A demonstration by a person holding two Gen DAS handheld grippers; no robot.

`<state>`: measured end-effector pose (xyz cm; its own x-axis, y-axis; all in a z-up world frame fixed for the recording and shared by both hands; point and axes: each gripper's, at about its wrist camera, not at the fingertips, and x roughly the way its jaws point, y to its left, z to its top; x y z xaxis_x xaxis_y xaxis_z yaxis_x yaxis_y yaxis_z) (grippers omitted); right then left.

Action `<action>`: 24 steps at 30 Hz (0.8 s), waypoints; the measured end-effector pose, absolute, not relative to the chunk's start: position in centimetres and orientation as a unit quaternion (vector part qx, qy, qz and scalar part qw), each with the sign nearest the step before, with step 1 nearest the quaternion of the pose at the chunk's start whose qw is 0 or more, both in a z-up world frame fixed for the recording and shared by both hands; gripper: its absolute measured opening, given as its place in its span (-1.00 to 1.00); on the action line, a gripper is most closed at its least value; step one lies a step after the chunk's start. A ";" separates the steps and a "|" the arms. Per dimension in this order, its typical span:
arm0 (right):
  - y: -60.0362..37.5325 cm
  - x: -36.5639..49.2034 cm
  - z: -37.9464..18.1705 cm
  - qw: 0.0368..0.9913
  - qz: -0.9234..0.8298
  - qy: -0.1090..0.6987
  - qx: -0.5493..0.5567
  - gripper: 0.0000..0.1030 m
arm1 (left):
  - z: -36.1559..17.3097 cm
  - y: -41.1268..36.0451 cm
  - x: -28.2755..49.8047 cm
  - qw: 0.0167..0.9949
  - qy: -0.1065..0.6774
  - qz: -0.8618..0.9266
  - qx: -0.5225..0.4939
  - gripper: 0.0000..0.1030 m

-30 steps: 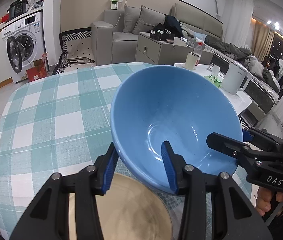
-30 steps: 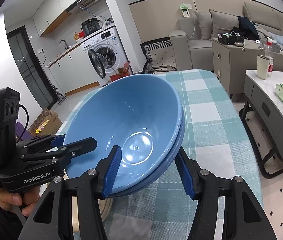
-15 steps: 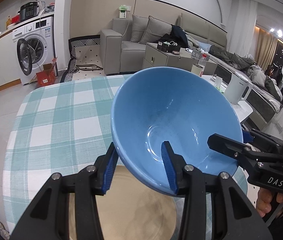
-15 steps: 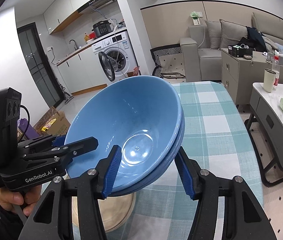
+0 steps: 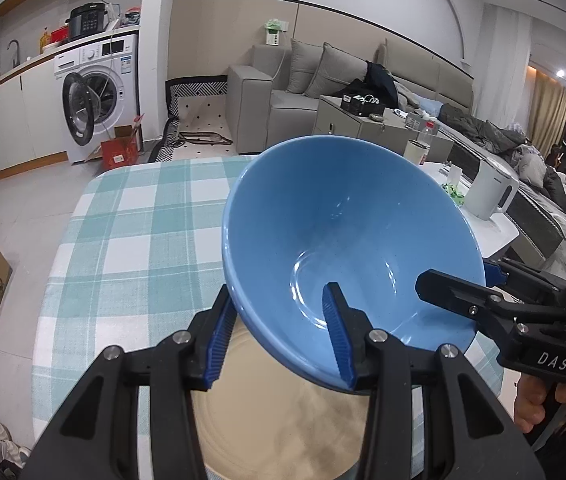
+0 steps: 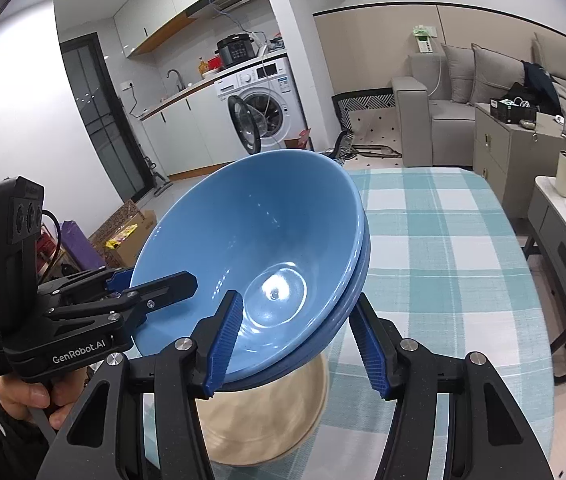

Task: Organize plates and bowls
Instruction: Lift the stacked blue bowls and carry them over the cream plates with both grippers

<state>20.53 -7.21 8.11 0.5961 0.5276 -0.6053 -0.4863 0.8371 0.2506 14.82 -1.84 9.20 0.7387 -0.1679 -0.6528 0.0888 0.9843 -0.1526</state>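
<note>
Above checkered tablecloth, blue bowls between both hand-held grippers' pads.

Beige plate (blurred) largely hidden beneath nested blue bowls

Left hand-held gripper: pitched downward, one blue-padded finger inside and one outside the rim of the stacked blue bowls, pads pressing the wall. Right hand-held gripper: same downward pitch, clamped likewise on the opposite rim. Each is carried by a bare hand curled round its trigger grip (only fingers visible).
</note>
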 end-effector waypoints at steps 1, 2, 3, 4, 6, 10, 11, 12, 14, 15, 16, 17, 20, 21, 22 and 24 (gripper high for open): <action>-7.0 20.5 8.0 0.892 0.287 0.349 0.029 0.10 | 9.1 -1.6 14.6 0.931 0.355 -0.066 -0.056 -0.17; -6.7 20.4 8.0 0.891 0.289 0.350 0.028 0.10 | 9.1 -1.5 14.4 0.931 0.356 -0.063 -0.055 -0.17; -6.4 20.3 7.8 0.889 0.293 0.351 0.027 0.10 | 9.0 -1.3 14.2 0.931 0.356 -0.060 -0.055 -0.17; -6.1 20.3 7.7 0.888 0.295 0.353 0.027 0.10 | 9.0 -1.1 14.0 0.931 0.356 -0.056 -0.055 -0.17; -5.6 20.3 7.4 0.885 0.300 0.356 0.026 0.10 | 8.8 -0.8 13.8 0.931 0.357 -0.052 -0.056 -0.17; -4.7 20.1 6.9 0.880 0.308 0.362 0.024 0.10 | 8.3 -0.2 13.4 0.930 0.360 -0.042 -0.058 -0.17; -4.6 20.1 6.7 0.879 0.309 0.363 0.024 0.10 | 8.1 0.0 13.2 0.930 0.361 -0.041 -0.059 -0.17; -4.4 20.0 6.5 0.878 0.311 0.364 0.023 0.10 | 8.0 0.1 13.1 0.930 0.361 -0.040 -0.059 -0.17; -4.0 19.9 6.3 0.876 0.313 0.367 0.021 0.10 | 7.7 0.5 13.0 0.929 0.363 -0.037 -0.061 -0.17; -3.9 20.0 6.2 0.875 0.314 0.368 0.020 0.10 | 7.5 0.6 12.9 0.929 0.364 -0.037 -0.063 -0.17; -3.7 20.0 6.0 0.874 0.315 0.369 0.019 0.10 | 7.4 0.8 12.8 0.928 0.364 -0.036 -0.063 -0.17; -3.6 20.0 5.8 0.873 0.316 0.371 0.018 0.10 | 7.2 0.9 12.7 0.928 0.366 -0.034 -0.064 -0.17; -3.2 19.7 5.5 0.870 0.319 0.376 0.017 0.10 | 6.8 1.2 12.5 0.927 0.369 -0.031 -0.065 -0.17; -3.1 19.7 5.3 0.868 0.320 0.378 0.016 0.10 | 6.7 1.3 12.5 0.926 0.370 -0.030 -0.065 -0.17; -3.0 19.7 5.2 0.868 0.320 0.380 0.016 0.10 | 6.5 1.4 12.4 0.926 0.371 -0.029 -0.066 -0.17; -2.8 19.6 4.9 0.866 0.322 0.383 0.015 0.10 | 6.3 1.5 12.4 0.925 0.373 -0.029 -0.066 -0.17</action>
<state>19.56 -2.77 4.93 0.4989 0.5685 -0.6541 -0.5457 0.7924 0.2726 12.35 1.48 6.26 0.7201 -0.1024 -0.6863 0.0035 0.9896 -0.1440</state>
